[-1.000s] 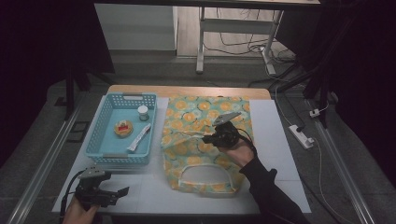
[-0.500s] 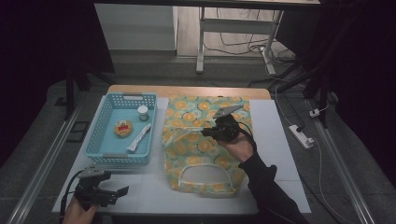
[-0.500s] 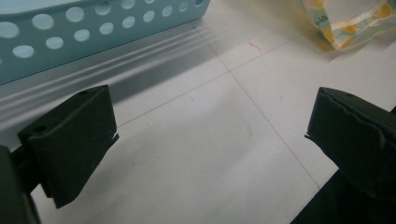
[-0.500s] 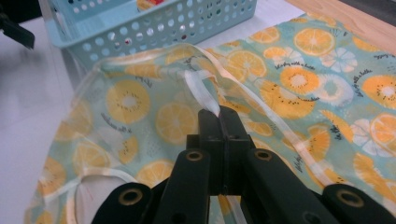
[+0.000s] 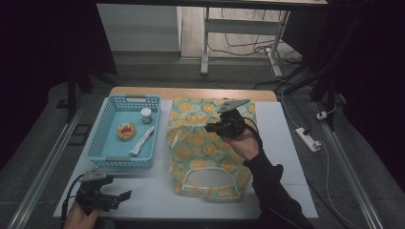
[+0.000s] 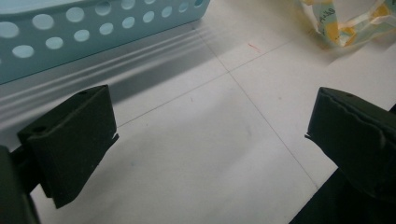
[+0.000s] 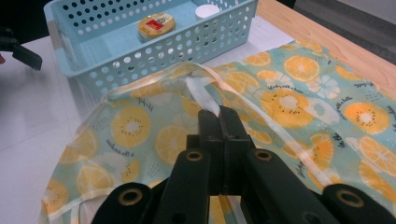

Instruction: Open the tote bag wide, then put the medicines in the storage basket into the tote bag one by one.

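Since the earlier high views, the right gripper (image 5: 210, 128) has been raised and carried a little toward the far side of the table, and a fold of the orange-print apron (image 5: 205, 148) has been lifted with it. Its jaws are pressed together on a pale strap (image 7: 201, 99) of the apron (seen clearly in the right gripper view), so a pinch has been made and the cloth is being drawn up off the white table (image 5: 282, 143). Most of the apron is spread flat at the middle of the table, just beside the blue basket (image 5: 102, 136), with its neck loop lying toward the person. The left gripper (image 5: 119, 196) is held low near the front left corner, its jaws standing wide apart with nothing between them, over bare table (image 6: 210, 154). By the look of it, only the first lift has been done; whatever folding or gathering is intended is judged to be nearly all ahead.
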### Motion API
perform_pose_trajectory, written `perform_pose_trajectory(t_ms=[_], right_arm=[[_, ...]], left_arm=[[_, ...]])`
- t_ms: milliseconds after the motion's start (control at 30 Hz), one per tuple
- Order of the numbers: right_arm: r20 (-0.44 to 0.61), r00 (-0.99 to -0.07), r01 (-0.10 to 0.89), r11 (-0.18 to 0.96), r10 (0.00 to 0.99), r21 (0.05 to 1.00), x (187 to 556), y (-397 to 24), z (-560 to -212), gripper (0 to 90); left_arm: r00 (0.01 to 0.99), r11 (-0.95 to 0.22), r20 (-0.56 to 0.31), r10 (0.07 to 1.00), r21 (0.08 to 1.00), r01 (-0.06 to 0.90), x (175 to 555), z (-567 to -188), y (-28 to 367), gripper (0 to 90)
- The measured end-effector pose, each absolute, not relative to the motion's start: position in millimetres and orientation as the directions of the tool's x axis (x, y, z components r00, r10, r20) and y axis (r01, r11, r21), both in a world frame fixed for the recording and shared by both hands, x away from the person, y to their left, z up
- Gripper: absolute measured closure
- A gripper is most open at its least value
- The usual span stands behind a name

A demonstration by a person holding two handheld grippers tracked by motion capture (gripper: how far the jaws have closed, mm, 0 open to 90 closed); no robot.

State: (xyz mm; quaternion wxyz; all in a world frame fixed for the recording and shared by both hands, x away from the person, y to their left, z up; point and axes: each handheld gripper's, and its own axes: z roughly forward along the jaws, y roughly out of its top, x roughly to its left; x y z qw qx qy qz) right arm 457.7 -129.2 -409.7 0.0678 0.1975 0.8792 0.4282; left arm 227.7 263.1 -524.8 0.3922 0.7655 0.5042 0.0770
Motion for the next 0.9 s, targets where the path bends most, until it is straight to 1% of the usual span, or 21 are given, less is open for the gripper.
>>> perform_pose_trajectory(t_ms=[433,633,800,900], right_arm=[[0.048,-0.909,0.288,0.539,0.415,0.791,459.0,-124.2,-399.3,90.0],[0.047,-0.906,0.291,0.537,0.421,0.792,459.2,-124.9,-400.5,90.0],[0.032,-0.913,0.273,0.551,0.407,0.789,457.5,-124.0,-403.9,90.0],[0.023,-0.913,0.268,0.558,0.406,0.785,456.6,-121.6,-406.9,90.0]], left_arm=[[0.479,-0.179,-0.284,0.83,0.679,0.712,227.7,-524.9,263.8,1.3],[0.478,-0.179,-0.283,0.831,0.679,0.712,227.6,-524.7,263.6,1.3],[0.474,-0.184,-0.275,0.837,0.673,0.716,228.2,-524.8,262.6,0.9],[0.473,-0.175,-0.286,0.833,0.675,0.716,228.3,-524.7,264.2,0.6]])
